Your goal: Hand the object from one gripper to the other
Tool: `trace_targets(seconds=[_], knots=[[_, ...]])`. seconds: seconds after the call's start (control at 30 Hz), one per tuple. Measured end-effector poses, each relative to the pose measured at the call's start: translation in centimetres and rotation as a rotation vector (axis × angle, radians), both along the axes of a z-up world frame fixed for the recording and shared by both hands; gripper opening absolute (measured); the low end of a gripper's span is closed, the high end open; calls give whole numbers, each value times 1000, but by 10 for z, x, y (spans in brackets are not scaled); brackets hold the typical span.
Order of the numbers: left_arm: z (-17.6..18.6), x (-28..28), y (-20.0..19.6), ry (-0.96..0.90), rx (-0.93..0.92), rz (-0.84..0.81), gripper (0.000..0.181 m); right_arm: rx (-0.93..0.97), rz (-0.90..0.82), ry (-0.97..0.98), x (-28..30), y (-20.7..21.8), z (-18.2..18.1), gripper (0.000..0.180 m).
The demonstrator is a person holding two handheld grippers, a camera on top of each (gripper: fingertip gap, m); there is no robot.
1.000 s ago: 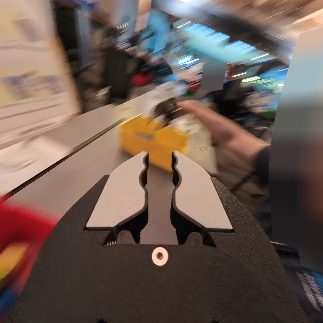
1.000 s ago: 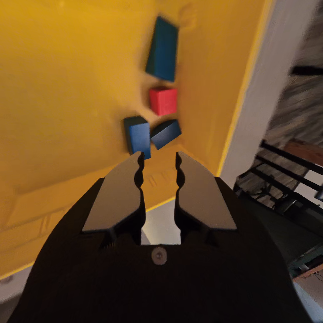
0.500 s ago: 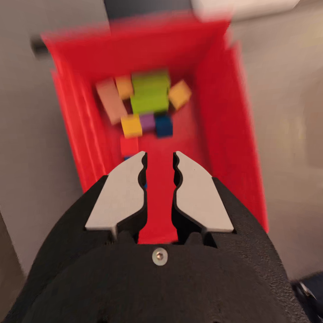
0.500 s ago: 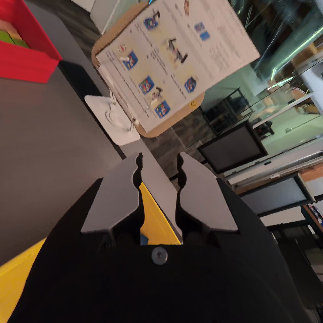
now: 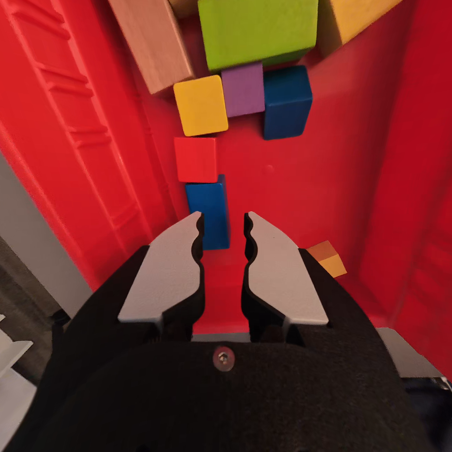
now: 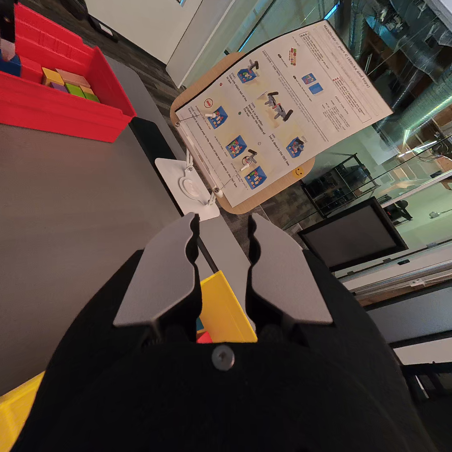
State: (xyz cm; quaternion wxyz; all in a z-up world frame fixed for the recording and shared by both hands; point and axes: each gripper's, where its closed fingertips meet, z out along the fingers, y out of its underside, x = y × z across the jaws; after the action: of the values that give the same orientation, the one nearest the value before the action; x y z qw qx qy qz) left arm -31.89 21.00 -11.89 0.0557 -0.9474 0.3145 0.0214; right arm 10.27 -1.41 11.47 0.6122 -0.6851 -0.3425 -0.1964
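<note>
Left tongs (image 5: 222, 215) spread open and empty, low inside the red bin (image 5: 403, 171), tips just beside the long blue block (image 5: 210, 210). Probably light, stiff painted wood, smooth, so likely slippery; best pinched across its narrow sides, mid-length. Beyond the blue block, touching its far end, a red cube (image 5: 195, 159). Right tongs (image 6: 221, 217) likewise open, empty, above the yellow bin (image 6: 220, 310) on the desk (image 6: 73, 208).

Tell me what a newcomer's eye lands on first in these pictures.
The red bin fills the left wrist view, with bright blocks on its floor; the open left gripper hangs over it, close to a blue block. In the right wrist view, the open right gripper points at an instruction sheet on a stand beyond the table.
</note>
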Motion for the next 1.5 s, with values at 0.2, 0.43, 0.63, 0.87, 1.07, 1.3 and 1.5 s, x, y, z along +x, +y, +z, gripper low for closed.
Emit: trace_targets(seconds=[0.2, 0.43, 0.63, 0.87, 1.07, 1.3, 1.5], knots=[[-4, -5, 8, 70, 43, -9, 35, -46, -38, -37, 1, 2, -9, 39], [-15, -15, 10, 88, 17, 27, 41, -68, -7, -59, -8, 2, -14, 39], [-25, -16, 5, 96, -40, 28, 38, -73, -3, -59, -8, 1, -14, 39], [-25, -16, 5, 78, -55, 49, 34, -73, -4, -68, -8, 0, -15, 39], [3, 0, 3, -20, 0, 20, 34, -58, 5, -73, -15, 3, -13, 39], [130, 91, -40, -644, 261, -323, 33, 31, 179, 11, -81, 28, -10, 39], [225, 171, -150, -1382, -58, -716, 33, 185, 378, 48, -172, 41, -21, 78]])
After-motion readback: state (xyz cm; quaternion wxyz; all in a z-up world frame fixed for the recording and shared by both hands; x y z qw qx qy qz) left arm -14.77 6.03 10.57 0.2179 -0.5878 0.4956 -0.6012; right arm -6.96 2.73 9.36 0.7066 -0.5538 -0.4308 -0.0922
